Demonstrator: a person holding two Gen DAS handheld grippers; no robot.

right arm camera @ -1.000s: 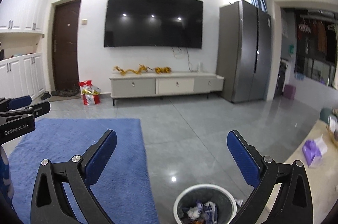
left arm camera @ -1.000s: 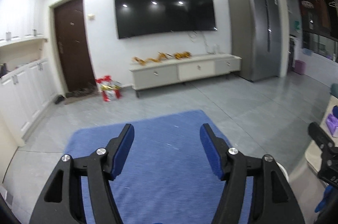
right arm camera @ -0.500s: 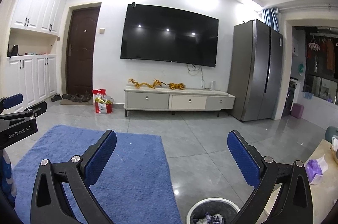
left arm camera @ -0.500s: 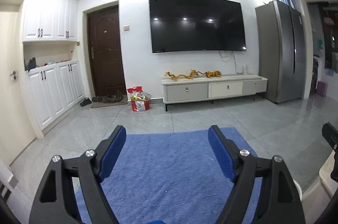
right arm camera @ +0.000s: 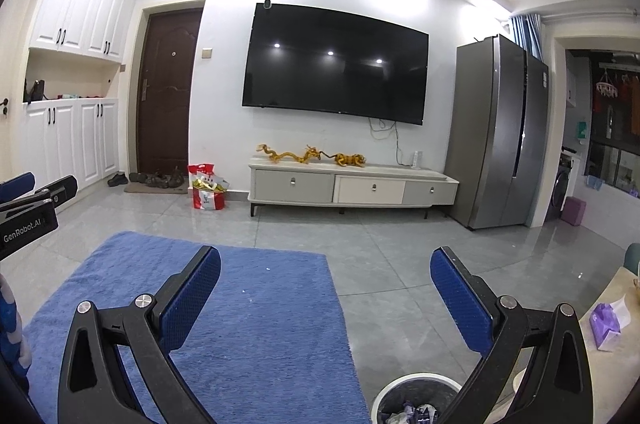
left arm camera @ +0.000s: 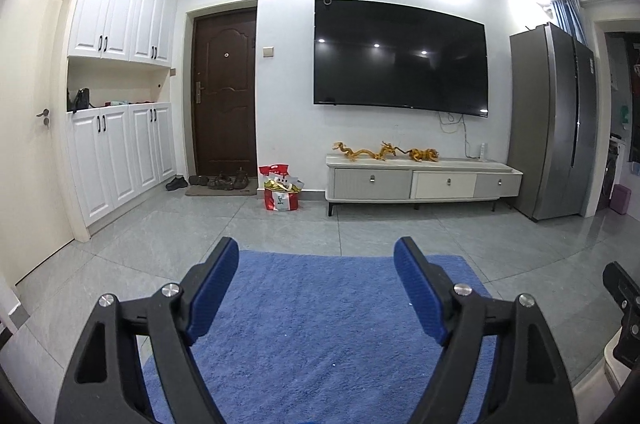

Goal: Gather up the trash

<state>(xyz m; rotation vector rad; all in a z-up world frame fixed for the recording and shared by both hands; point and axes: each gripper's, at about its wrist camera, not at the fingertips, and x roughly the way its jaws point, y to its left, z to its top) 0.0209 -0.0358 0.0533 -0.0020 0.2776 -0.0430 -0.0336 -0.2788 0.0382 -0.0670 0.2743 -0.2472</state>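
Right wrist view only: round trash bin near, bottom edge, holding crumpled scraps, beside blue rug. Left tongs and right tongs both spread wide, gripping nothing.

Left tool and right tool level, agape (both empty).

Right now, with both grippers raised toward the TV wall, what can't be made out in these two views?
- Trash bin, right wrist view: cut off by the bottom edge and partly behind the right gripper; its contents are an unreadable jumble.
- Purple tissue pack, right wrist view: the table it lies on runs off the right edge.
- Left wrist view: only a white sliver of the bin shows at the right edge.
- Left gripper: open, holding nothing; no loose trash is identifiable on the blue rug.
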